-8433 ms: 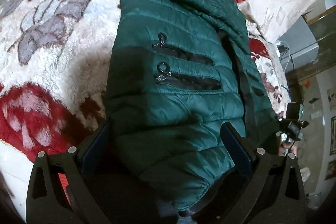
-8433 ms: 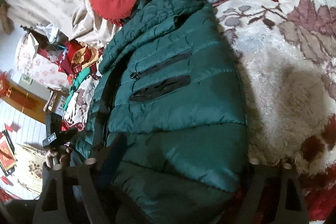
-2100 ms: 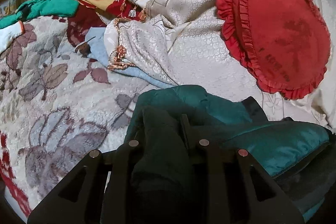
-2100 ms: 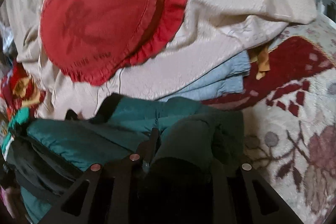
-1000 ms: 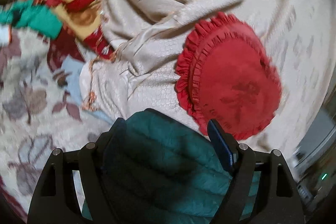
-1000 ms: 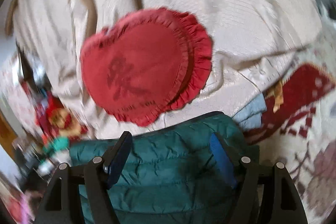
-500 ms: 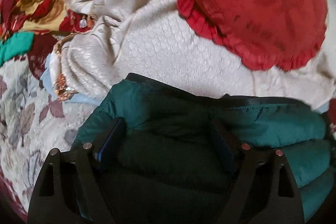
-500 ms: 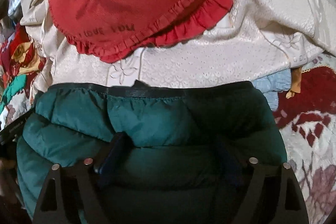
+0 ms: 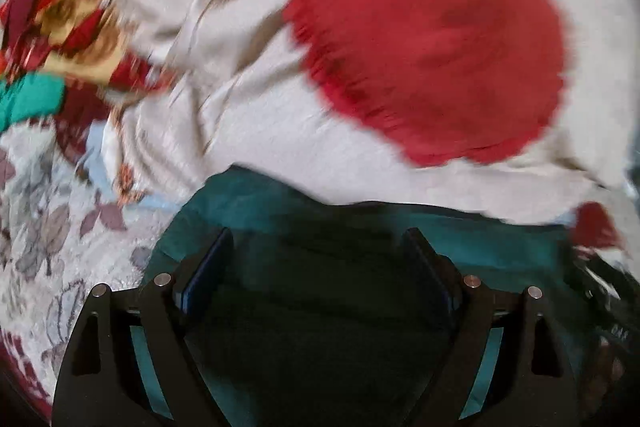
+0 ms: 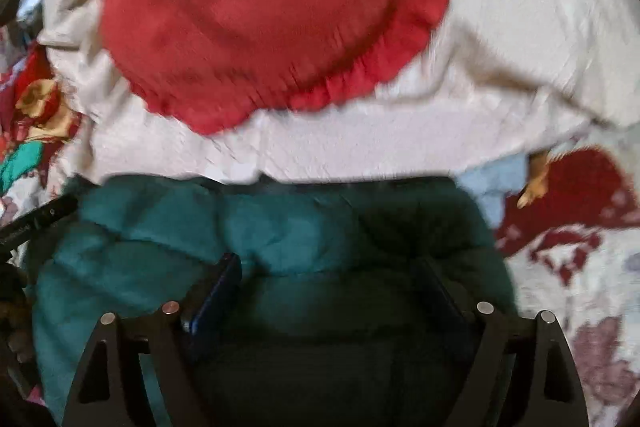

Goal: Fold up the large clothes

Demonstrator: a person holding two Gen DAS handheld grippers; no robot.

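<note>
Left wrist view shows the green puffer jacket (image 9: 280, 223) lying folded on the bed at the near edge of the picture, its dark collar band along the far side, and the left tongs (image 9: 318, 247) stand over it with their jaws spread wide; the blue pads sit on either side of a stretch of the padded fabric, but blur and shadow hide whether they touch it, and nothing is clamped between them. Just beyond the jacket lies a cream quilted bedspread (image 9: 256, 115), and on it, further off and to the right, a red ruffled cushion (image 9: 432, 39). To the left a floral fleece blanket (image 9: 52, 239) covers the bed, with a heap of red, yellow and teal cloth (image 9: 52, 39) at the far left. In the right wrist view the same jacket (image 10: 168, 239) fills the near half, its quilted rolls plain to see on the left, and the right tongs (image 10: 332, 271) hang above it, likewise released and wide apart with the fabric beneath them ungripped. The cushion (image 10: 264, 7) rests on the bedspread (image 10: 520, 39) beyond, a light blue cloth (image 10: 500, 179) peeps out at the jacket's far right corner, and the blanket (image 10: 580, 267) runs along the right. Both pictures are smeared by motion.
</note>
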